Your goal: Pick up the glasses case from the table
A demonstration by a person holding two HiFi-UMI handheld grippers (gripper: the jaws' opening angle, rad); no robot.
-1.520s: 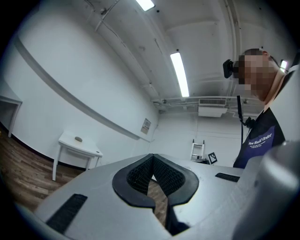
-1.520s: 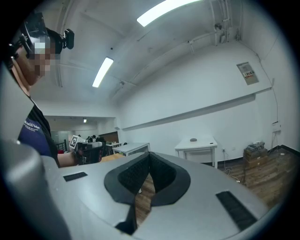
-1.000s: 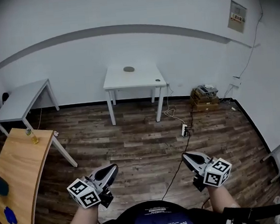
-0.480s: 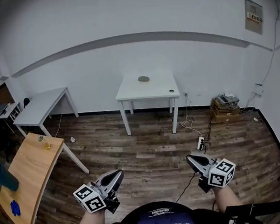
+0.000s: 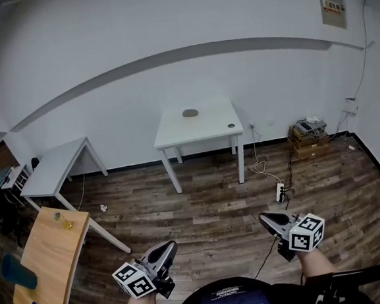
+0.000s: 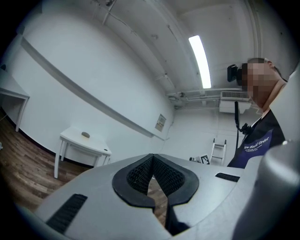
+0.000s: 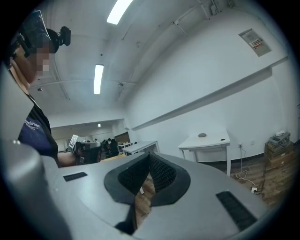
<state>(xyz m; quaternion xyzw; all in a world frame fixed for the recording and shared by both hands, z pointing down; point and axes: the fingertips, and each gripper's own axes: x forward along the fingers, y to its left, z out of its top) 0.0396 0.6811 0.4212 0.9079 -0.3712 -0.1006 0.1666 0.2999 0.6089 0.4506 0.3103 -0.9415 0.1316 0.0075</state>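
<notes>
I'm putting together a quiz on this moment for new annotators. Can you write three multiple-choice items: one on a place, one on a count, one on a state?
1. Where does the case lie?
A) on the wooden table
B) on the white table by the wall
C) on the floor

2. How many things lie on that white table?
A) one
B) two
C) four

3. How do the left tool and the right tool stand?
A) both open
B) left shut on the case
C) both shut, empty

Answers:
1 B, the grey case sits toward the back of the white table.
2 B, only the case and a small dark thing near the table's right front corner show.
3 C, in each gripper view the jaws meet with nothing between them.
</notes>
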